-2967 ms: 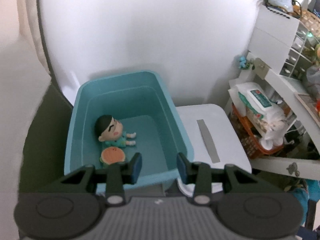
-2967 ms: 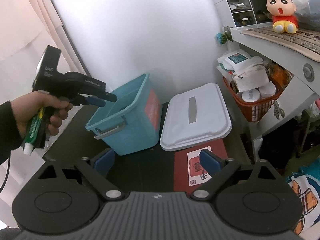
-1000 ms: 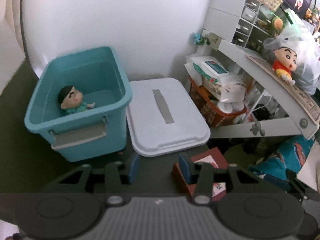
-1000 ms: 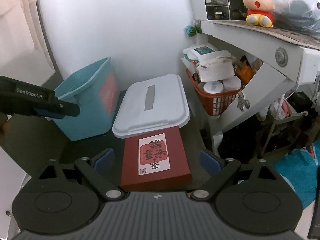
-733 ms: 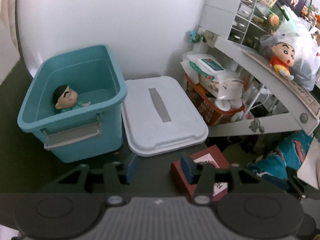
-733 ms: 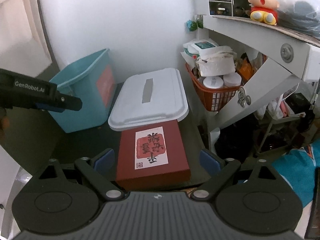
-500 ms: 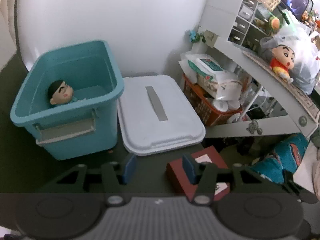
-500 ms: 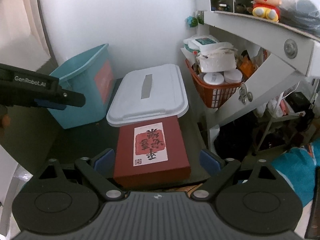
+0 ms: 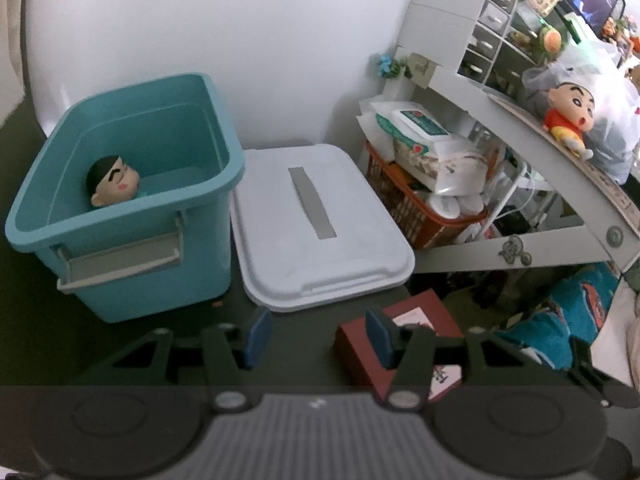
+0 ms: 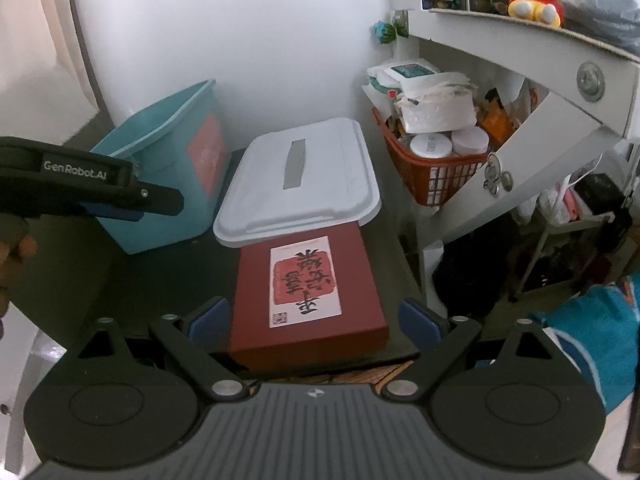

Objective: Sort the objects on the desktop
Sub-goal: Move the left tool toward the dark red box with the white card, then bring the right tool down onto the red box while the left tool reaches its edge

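The left tool hangs over the dark worktop with its jaws partly apart; they have just been opening, and nothing sits between them. Its right finger overlaps the near corner of a red box in the left wrist view; whether they touch cannot be told.

The right tool is spread wide, its blue pads on either side of the red box, which lies flat with a white label facing up. The pads stand clear of the box sides.

Just behind the box lies a white lid, its front edge touching or nearly touching the box. Left of the lid stands a blue bin. A doll rests inside the bin against the near wall.
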